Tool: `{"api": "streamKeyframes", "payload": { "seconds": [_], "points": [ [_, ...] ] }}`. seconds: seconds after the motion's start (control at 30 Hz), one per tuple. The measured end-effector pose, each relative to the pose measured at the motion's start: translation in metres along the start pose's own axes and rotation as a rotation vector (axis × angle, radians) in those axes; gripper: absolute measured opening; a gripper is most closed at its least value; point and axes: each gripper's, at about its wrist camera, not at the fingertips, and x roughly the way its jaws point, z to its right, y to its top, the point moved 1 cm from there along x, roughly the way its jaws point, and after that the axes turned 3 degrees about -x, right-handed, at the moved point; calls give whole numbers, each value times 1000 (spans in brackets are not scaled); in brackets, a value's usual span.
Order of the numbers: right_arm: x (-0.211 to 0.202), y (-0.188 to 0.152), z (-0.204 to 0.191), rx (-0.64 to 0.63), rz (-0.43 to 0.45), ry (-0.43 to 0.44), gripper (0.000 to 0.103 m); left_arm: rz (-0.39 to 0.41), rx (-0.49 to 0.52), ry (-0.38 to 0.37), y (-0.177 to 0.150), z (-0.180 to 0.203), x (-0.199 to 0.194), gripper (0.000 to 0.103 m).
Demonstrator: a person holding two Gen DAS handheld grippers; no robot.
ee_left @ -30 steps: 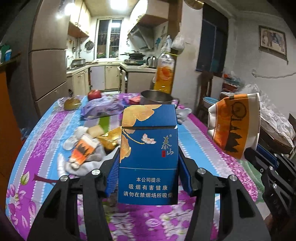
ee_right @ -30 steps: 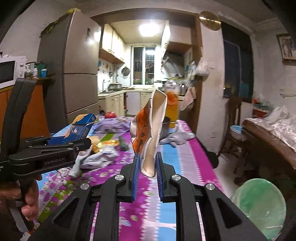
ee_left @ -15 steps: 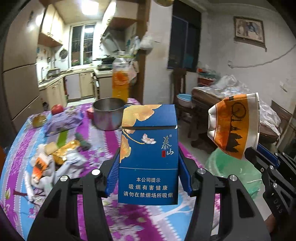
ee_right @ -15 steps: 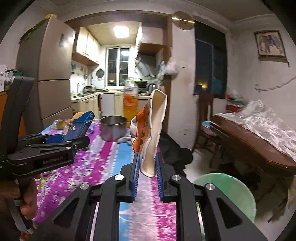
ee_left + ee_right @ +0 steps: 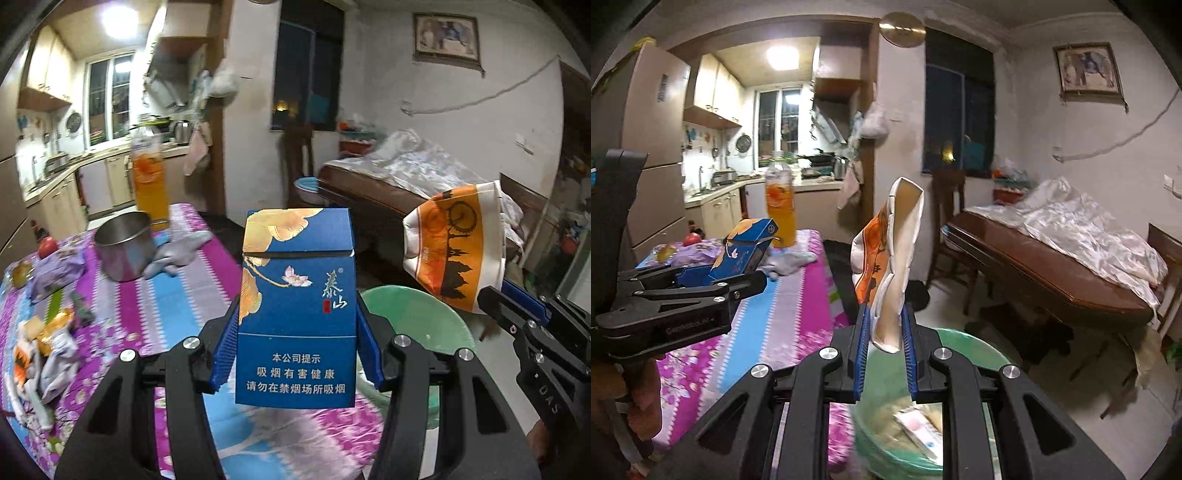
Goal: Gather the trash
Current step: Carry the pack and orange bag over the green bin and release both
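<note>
A: Firstly, the left wrist view; what does it show?

B: The left gripper clamps a blue cigarette pack upright between its blue pads; beyond and below it sits a green bin beside the table with its purple floral cloth; loose wrappers lie at the table's left; the right gripper shows at right, pinching a crushed orange-and-white paper cup.

A: And the right wrist view?

B: The right gripper, jaws narrow, squeezes the flattened cup; the bin, already holding scraps, lies directly beneath it; the left gripper carries the pack over the table edge.

A: How best to finish?

B: Probably bring each item squarely above the bin mouth, pack included; release low, one after the other, so nothing bounces off the rim.
</note>
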Motion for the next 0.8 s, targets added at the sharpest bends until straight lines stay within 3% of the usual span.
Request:
{"api": "streamKeyframes", "payload": {
  "seconds": [0.2,0.37,0.5,0.8],
  "points": [
    [15,-8,47,35,-82,-43,18,-64,33,-53,-3,35,32,53],
    [40,-26,76,23,-200,-65,18,-100,54,-62,-7,54,55,53],
    [65,-44,86,5,-296,-67,18,-141,69,-71,-12,68,75,53],
    [85,-71,92,14,-378,-53,18,-205,95,-75,-29,91,100,53]
  ]
}}
